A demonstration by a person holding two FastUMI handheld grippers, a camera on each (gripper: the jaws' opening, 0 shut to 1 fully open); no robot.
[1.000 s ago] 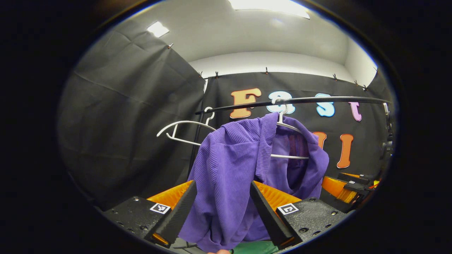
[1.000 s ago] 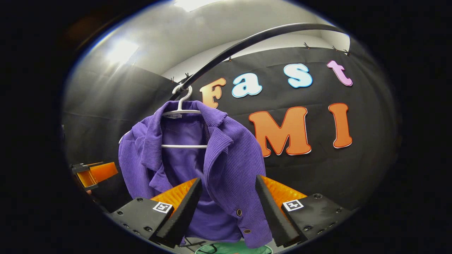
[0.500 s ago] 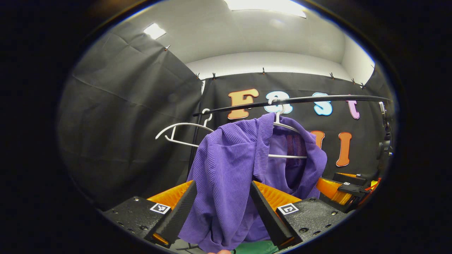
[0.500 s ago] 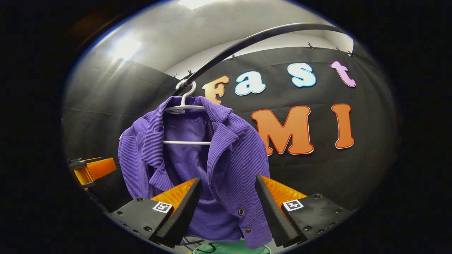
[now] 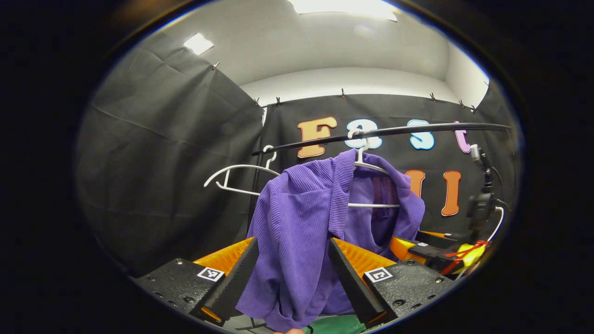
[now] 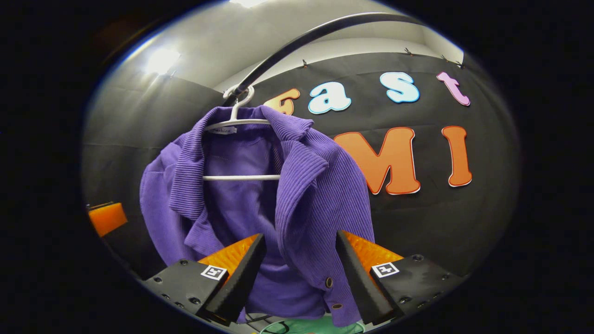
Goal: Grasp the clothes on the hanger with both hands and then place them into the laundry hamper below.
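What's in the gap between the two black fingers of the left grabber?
In the left gripper view, the purple jacket's hanging front panel fills the gap between the left gripper's open fingers. Whether the fingers touch it can't be told.

The purple jacket (image 5: pixel 301 232) hangs across both spread tongs' gaps, with the rail (image 6: pixel 297 41) overhead.

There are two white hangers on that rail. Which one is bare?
The farther white hanger, off to the left in the left gripper view, hangs bare. The other hanger carries the purple jacket.

Jacket (image 6: pixel 260 195) hangs on hanger (image 6: pixel 239 123) on rail (image 6: pixel 297 41), above hamper (image 6: pixel 320 327).
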